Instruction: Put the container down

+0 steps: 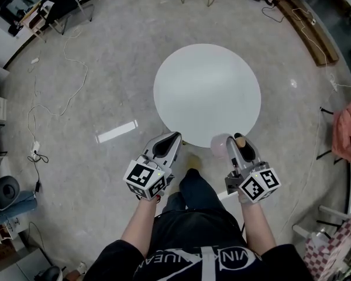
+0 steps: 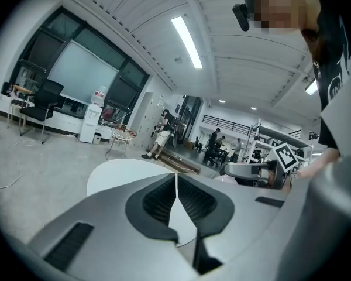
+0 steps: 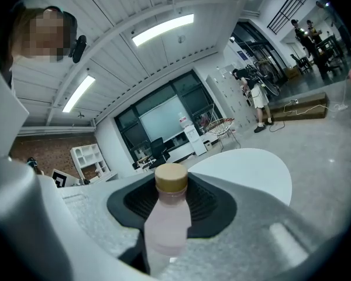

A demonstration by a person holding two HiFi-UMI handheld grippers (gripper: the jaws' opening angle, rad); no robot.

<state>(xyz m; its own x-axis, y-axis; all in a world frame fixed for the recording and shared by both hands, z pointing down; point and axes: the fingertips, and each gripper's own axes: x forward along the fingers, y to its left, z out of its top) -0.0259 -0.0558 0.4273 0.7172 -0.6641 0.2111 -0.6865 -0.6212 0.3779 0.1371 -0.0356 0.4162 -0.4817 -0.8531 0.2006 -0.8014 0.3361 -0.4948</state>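
Note:
My right gripper [image 1: 241, 146] is shut on a pale pink bottle [image 3: 167, 227] with a tan cap [image 3: 171, 178]; the bottle stands between the black pads and its cap sticks out past them. In the head view the pink bottle [image 1: 221, 146] hangs just off the near edge of the round white table [image 1: 207, 92]. My left gripper [image 1: 165, 145] is held level beside it, to the left, its jaws closed together with nothing between them. In the left gripper view the pads [image 2: 164, 201] meet in a thin line, and the right gripper [image 2: 254, 170] shows off to the right.
The person's legs and a shoe [image 1: 192, 161] are below the table edge between the grippers. Cables [image 1: 70, 92] trail over the grey floor at left. A pink cloth [image 1: 350, 130] hangs at the right edge. Office chairs [image 1: 58, 2] and people stand far off.

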